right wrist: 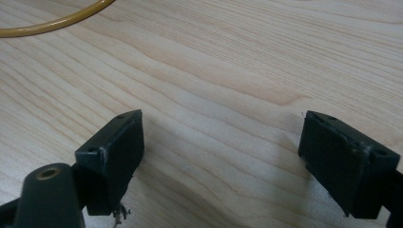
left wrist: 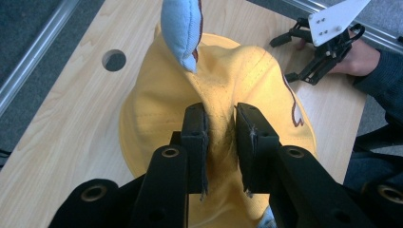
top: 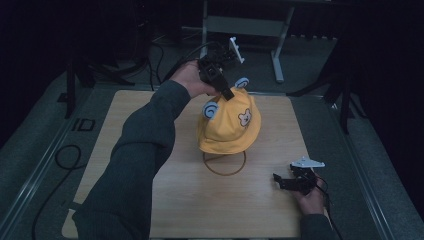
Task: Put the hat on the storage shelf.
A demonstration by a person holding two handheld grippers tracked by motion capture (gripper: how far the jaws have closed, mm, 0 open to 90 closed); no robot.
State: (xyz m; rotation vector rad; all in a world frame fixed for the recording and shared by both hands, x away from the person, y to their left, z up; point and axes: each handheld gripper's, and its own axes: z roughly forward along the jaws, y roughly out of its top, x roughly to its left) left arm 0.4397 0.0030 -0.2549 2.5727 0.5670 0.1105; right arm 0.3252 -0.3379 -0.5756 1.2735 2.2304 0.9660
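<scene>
Table point(top: 175, 210) — left tool point(left wrist: 221, 137) clamping hat point(left wrist: 152, 118)

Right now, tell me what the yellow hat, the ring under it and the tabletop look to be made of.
Yellow hat: soft woven cloth, matte, probably cotton; it bunches into folds between the left gripper's jaws, and stitched seams show.
Ring: thin, smooth, brownish yellow, slightly glossy; plastic or coated wire, hard to say which.
Tabletop: pale wood or wood-look laminate, with a clear grain pattern and a low sheen.
</scene>
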